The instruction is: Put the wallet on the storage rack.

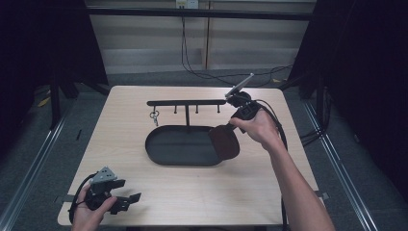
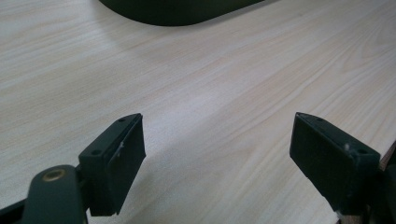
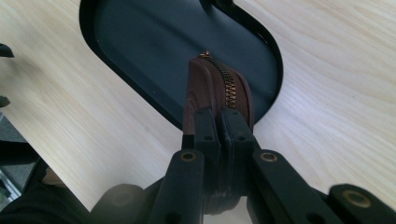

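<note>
One brown zipped pouch (image 3: pixel 217 91) hangs pinched between the jaws of the right gripper (image 1: pixel 230 126), held above the right end of the black oval tray (image 1: pixel 163 156), which lies near the middle of the table (image 1: pixel 120 202). The step in hand looks like setting the pouch into the tray; to do it well, I would lower it with the zip kept upward, carry it a little toward the tray's middle so it clears the rim, and part the jaws only once its bottom rests on the tray floor. Behind the tray stands a hook rack (image 1: pixel 185 103) with a key ring (image 1: pixel 154 116) hanging near its left end; a lift or swing toward the far edge risks catching it. Open room lies toward the near and right edges. At the near left corner the left gripper (image 1: pixel 130 201) rests with jaws wide and nothing between them.
</note>
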Demonstrator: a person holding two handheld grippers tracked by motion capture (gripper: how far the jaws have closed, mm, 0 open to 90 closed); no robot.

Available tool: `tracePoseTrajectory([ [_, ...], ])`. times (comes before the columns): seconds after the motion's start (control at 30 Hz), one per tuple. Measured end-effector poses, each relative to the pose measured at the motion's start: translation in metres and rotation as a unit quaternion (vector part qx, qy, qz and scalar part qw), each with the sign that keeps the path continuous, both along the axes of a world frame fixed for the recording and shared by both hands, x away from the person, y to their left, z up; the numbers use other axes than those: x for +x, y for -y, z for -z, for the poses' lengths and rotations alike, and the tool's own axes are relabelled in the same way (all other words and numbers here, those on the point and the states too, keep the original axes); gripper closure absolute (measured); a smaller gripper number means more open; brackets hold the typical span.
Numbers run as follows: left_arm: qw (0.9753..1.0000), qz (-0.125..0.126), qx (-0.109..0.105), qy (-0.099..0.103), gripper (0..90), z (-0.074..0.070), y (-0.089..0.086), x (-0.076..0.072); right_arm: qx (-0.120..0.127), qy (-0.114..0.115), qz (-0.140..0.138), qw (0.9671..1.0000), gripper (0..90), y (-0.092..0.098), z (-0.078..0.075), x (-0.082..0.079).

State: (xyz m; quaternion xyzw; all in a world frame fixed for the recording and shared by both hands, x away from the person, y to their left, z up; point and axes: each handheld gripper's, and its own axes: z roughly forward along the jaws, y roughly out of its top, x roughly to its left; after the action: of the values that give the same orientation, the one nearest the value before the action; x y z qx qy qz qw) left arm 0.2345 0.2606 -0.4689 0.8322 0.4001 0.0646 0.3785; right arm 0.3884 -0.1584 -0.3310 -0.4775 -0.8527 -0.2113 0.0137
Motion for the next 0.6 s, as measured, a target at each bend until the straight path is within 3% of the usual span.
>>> tracePoseTrajectory([
  [0.17, 1.0, -0.005, 0.0, 0.001, 18.1, 0.0, -0.001, 0.0, 0.018, 0.01, -0.001, 0.9998, 86.5, -0.003, 0.001, 0.001],
  [0.2, 1.0, -0.006, -0.001, 0.001, 18.1, 0.0, -0.001, 0.0, 0.032, 0.027, 0.009, 0.9991, 86.5, -0.003, 0.002, 0.003],
  [0.4, 1.0, -0.003, 0.0, 0.001, 18.1, 0.0, -0.001, 0.0, 0.062, 0.039, 0.026, 0.997, 86.6, 0.0, 0.011, 0.007],
  [0.47, 1.0, -0.003, -0.001, 0.001, 18.1, 0.0, -0.001, 0.0, 0.084, 0.034, 0.035, 0.9953, 86.7, 0.003, 0.017, 0.009],
  [0.6, 1.0, -0.004, 0.0, 0.0, 18.1, 0.0, -0.001, 0.0, 0.099, 0.026, 0.043, 0.9938, 86.7, 0.004, 0.025, 0.01],
])
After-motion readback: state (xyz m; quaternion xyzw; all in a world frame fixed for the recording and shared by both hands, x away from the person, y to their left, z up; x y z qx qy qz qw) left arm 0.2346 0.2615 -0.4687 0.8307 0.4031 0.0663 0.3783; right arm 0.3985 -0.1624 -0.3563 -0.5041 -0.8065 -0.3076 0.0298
